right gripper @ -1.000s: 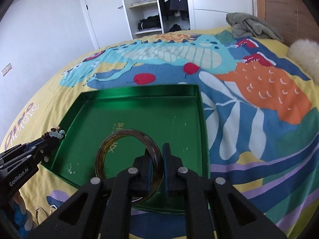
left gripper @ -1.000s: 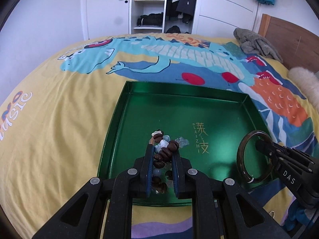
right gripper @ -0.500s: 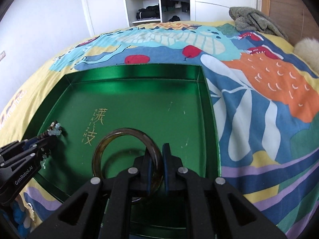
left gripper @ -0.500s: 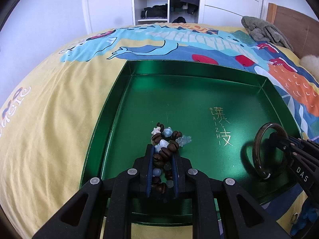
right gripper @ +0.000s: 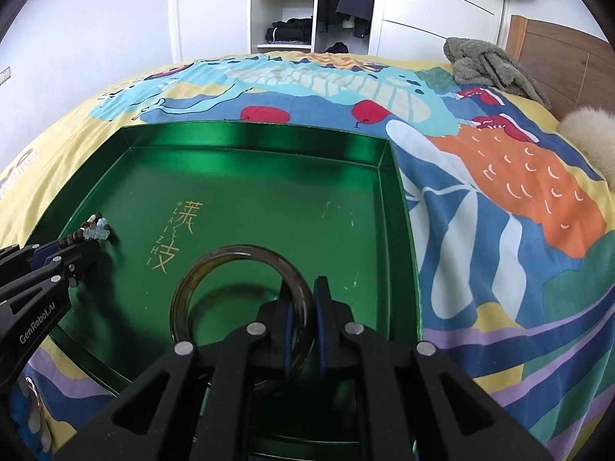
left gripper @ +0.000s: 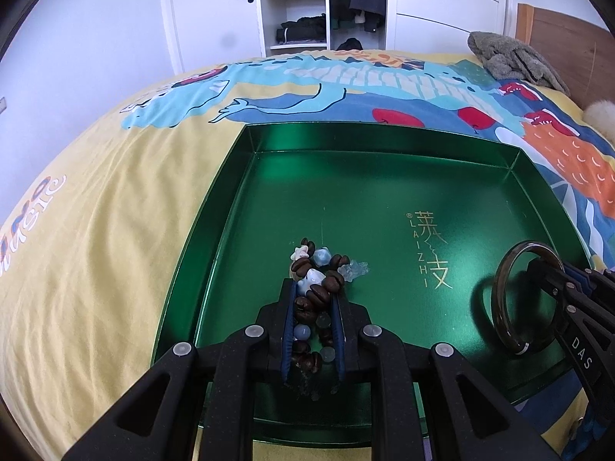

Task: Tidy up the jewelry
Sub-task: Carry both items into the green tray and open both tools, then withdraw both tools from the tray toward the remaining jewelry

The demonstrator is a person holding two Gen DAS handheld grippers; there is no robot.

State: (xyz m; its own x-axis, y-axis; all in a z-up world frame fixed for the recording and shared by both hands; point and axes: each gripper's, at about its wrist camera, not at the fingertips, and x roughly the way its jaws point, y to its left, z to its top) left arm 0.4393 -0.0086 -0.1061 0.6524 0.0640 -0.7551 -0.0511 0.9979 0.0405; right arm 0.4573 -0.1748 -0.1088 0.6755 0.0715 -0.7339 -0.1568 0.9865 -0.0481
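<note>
Holding both pieces low over the green tray (left gripper: 246,176), you had the beaded bracelet (left gripper: 315,288) pinched in the left gripper (left gripper: 313,330), its loose end drooping to the tray floor at the near left, and the dark bangle (right gripper: 238,307) clamped by its rim in the right gripper (right gripper: 303,330), standing on edge at the near right beside the gold lettering (right gripper: 173,234). Neither piece had been let go, so by my reading the placing was nearly done and only the release remained. A few small items (right gripper: 32,388) lay on the printed bedspread (right gripper: 499,192) near the tray's near left corner, too blurred to name, perhaps more to collect.
</note>
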